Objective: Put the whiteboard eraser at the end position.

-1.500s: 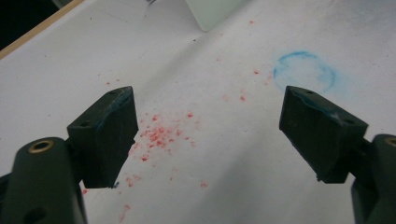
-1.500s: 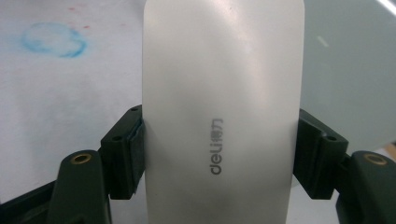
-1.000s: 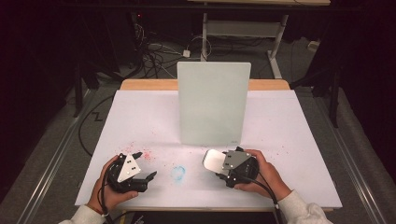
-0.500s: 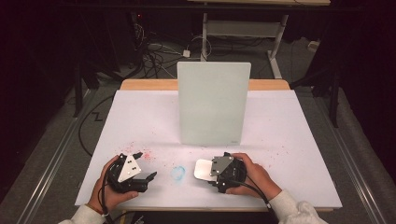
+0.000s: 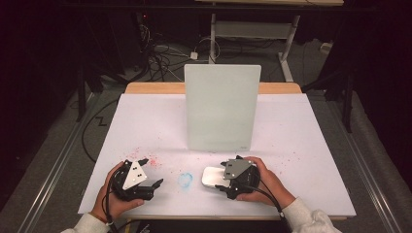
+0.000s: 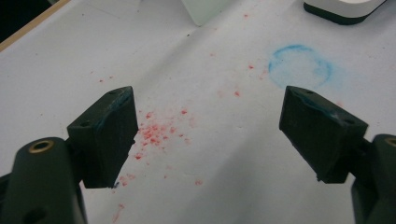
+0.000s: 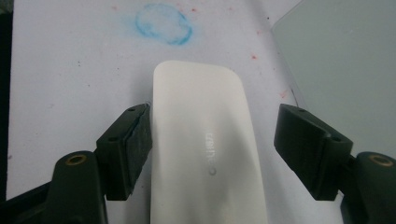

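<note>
A white rounded eraser (image 5: 212, 176) lies flat on the white table cover (image 5: 301, 145) at the front middle. My right gripper (image 5: 221, 179) straddles it with jaws apart. In the right gripper view (image 7: 212, 140), the left pad (image 7: 135, 144) touches the side of the eraser (image 7: 205, 154) and the right pad (image 7: 308, 144) stands off it. My left gripper (image 5: 151, 172) rests at the front left, open and holding nothing. In the left gripper view (image 6: 210, 126), its jaws frame bare cover with red specks (image 6: 156, 133). A smudged blue ring (image 5: 185, 179) sits between the two grippers.
A white board (image 5: 222, 108) stands upright at mid-table, just behind the right gripper; its edge (image 7: 345, 60) is close on the right. Red specks (image 5: 153, 161) dot the cover near the left gripper. The table's front edge (image 5: 218, 216) runs close below both hands.
The right gripper and the eraser have shifted left and toward the front edge, nearer the blue ring. The left gripper has stayed put.
</note>
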The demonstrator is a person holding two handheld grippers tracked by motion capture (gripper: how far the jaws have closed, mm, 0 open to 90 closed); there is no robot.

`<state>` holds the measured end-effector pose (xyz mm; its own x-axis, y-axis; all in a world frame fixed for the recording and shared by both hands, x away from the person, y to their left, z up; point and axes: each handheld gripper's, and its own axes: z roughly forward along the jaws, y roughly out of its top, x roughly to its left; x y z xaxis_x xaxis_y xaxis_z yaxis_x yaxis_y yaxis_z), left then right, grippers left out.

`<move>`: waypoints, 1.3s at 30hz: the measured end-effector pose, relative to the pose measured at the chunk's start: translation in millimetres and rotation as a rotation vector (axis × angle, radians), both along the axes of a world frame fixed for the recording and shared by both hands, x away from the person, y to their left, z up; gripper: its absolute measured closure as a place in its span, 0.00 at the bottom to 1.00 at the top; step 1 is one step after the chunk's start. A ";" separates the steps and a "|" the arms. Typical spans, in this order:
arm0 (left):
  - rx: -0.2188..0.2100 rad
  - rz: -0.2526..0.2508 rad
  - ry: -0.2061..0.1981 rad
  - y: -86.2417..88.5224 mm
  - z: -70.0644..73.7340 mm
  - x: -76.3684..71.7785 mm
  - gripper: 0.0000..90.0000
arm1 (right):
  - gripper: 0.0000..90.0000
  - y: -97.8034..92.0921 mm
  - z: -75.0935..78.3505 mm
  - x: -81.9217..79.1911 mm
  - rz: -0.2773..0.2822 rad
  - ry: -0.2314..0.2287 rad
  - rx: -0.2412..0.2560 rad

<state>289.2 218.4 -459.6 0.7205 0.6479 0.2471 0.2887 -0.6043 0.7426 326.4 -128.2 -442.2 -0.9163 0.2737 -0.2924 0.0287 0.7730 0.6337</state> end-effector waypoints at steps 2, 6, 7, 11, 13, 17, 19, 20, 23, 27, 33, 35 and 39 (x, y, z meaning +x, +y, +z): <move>0.000 0.000 0.000 -0.1 0.0 0.0 0.21 | 0.33 -3.5 3.5 0.4 -0.016 -0.014 0.024; -0.001 0.001 -0.002 0.0 0.4 -0.2 0.21 | 0.32 -12.2 9.9 3.0 -0.055 -0.046 0.068; -0.001 0.001 -0.003 0.1 0.4 -0.2 0.21 | 0.32 -14.5 11.2 3.7 -0.068 -0.056 0.075; -0.001 0.000 -0.004 0.1 0.6 -0.3 0.21 | 0.32 -24.9 17.7 6.5 -0.126 -0.106 0.114; -0.001 0.001 -0.004 0.3 0.7 -0.2 0.21 | 0.31 -30.6 21.2 7.5 -0.160 -0.123 0.139; -0.004 0.001 -0.004 0.2 0.5 0.0 0.21 | 0.29 -42.5 25.8 8.9 -0.212 -0.167 0.154; -0.003 0.000 -0.003 0.1 0.5 0.1 0.21 | 0.29 -48.4 27.0 9.7 -0.239 -0.188 0.160; -0.004 0.000 -0.004 0.1 0.5 0.1 0.21 | 0.29 -51.6 27.6 10.1 -0.252 -0.191 0.167; -0.007 0.000 -0.004 0.2 0.5 0.3 0.21 | 0.28 -61.8 29.2 10.7 -0.292 -0.211 0.184; -0.004 -0.001 -0.005 -0.2 0.5 0.6 0.21 | 0.28 -77.2 31.9 11.5 -0.339 -0.232 0.215; -0.008 0.001 -0.009 -0.2 1.1 1.8 0.21 | 0.27 -100.6 31.7 9.3 -0.410 -0.269 0.245; -0.014 0.004 -0.013 0.2 1.6 2.0 0.21 | 0.27 -107.8 29.2 7.8 -0.427 -0.269 0.250; -0.014 0.015 -0.023 1.4 2.5 1.8 0.21 | 0.26 -122.8 24.1 4.6 -0.467 -0.275 0.275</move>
